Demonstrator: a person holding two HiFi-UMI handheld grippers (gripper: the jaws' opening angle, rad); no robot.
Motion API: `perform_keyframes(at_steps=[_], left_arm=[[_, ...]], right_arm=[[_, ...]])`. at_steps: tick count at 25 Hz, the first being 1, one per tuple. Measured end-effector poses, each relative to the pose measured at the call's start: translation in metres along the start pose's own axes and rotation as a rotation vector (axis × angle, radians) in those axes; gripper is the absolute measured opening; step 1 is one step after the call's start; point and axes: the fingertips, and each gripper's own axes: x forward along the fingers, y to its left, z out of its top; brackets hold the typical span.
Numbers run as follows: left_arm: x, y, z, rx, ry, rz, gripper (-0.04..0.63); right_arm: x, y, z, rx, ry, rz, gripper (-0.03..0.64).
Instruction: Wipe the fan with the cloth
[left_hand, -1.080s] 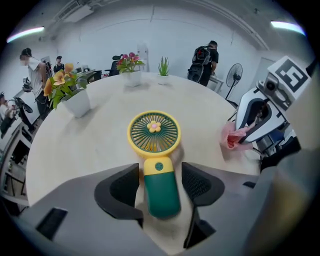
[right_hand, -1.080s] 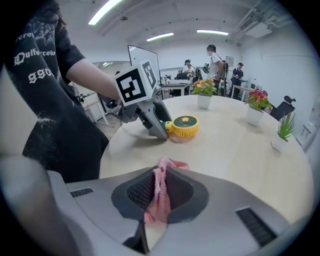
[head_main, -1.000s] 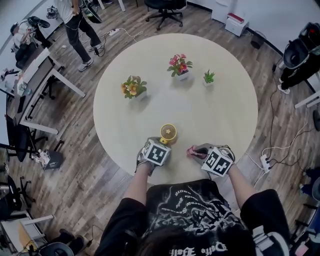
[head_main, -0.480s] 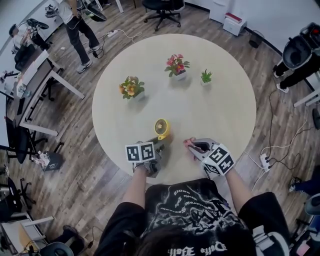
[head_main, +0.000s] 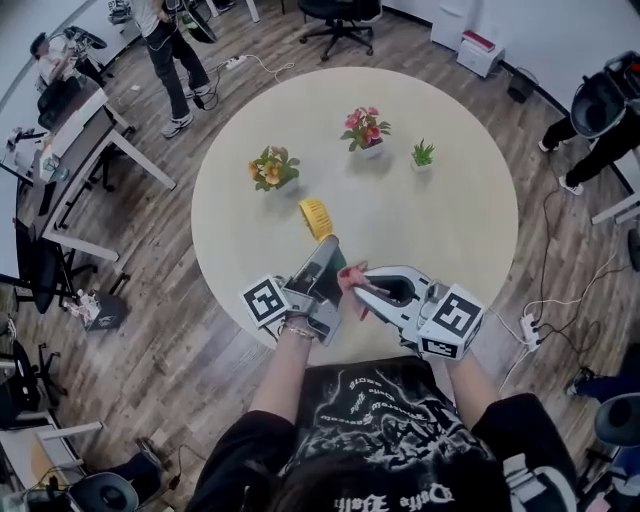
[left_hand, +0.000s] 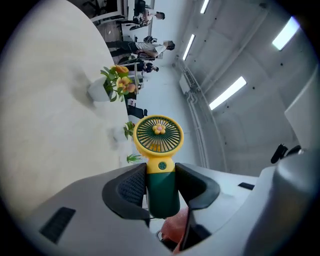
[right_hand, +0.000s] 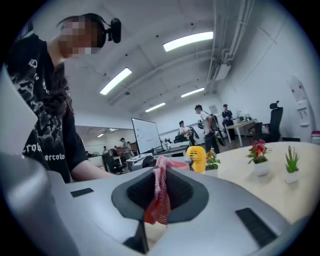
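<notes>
A small fan with a yellow round head (head_main: 316, 218) and a dark green handle (left_hand: 162, 192) is lifted off the round table. My left gripper (head_main: 333, 252) is shut on that handle, and in the left gripper view the fan head (left_hand: 158, 134) stands beyond the left gripper (left_hand: 161, 181). My right gripper (head_main: 356, 282) is shut on a pink mesh cloth (head_main: 350, 279), right beside the left gripper's jaws. In the right gripper view the cloth (right_hand: 160, 195) hangs between the right gripper's pads (right_hand: 161, 189), and the fan (right_hand: 196, 158) shows just past it.
The cream round table (head_main: 450, 230) bears three small pots: orange flowers (head_main: 270, 168), pink flowers (head_main: 366, 128) and a green plant (head_main: 424, 154). Desks, office chairs and standing people (head_main: 170, 50) ring the table on the wooden floor.
Both grippers have risen from the table's near edge. The fan has come up with the left gripper, which rolled over, and the cloth now sits close beside the fan's handle.
</notes>
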Motion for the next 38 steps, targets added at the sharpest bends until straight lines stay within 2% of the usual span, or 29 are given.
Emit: perform_keyframes(at_steps=[2, 6, 11, 16, 22, 28, 32, 36, 38], left_arm=[[0.002, -0.014, -0.007, -0.017, 0.011, -0.038, 0.199], [-0.001, -0.033, -0.011, -0.087, -0.017, -0.112, 0.198], [-0.005, -0.041, -0.011, -0.099, -0.009, -0.16, 0.198], [-0.004, -0.048, -0.018, -0.119, 0.011, -0.198, 0.198], [0.0, -0.06, -0.026, -0.117, 0.05, -0.239, 0.198], [0.0, -0.075, -0.029, -0.142, 0.055, -0.294, 0.198], [0.002, -0.085, -0.043, -0.117, 0.111, -0.315, 0.198], [0.0, -0.092, -0.047, -0.138, 0.112, -0.346, 0.198], [0.0, -0.095, -0.047, -0.136, 0.14, -0.362, 0.198]], right_arm=[[0.009, 0.011, 0.015, -0.053, -0.013, 0.036, 0.048], [0.022, 0.012, 0.011, -0.134, 0.045, 0.02, 0.048], [0.015, 0.007, -0.008, -0.104, 0.064, -0.028, 0.048], [0.004, 0.005, -0.006, -0.058, 0.017, -0.05, 0.048], [-0.022, -0.004, 0.008, 0.096, -0.147, -0.076, 0.048], [-0.032, -0.011, 0.035, 0.207, -0.319, -0.065, 0.048], [-0.033, -0.022, 0.06, 0.305, -0.467, -0.042, 0.048], [-0.029, -0.024, 0.075, 0.358, -0.524, -0.001, 0.048], [-0.028, -0.025, 0.079, 0.385, -0.549, 0.011, 0.048]])
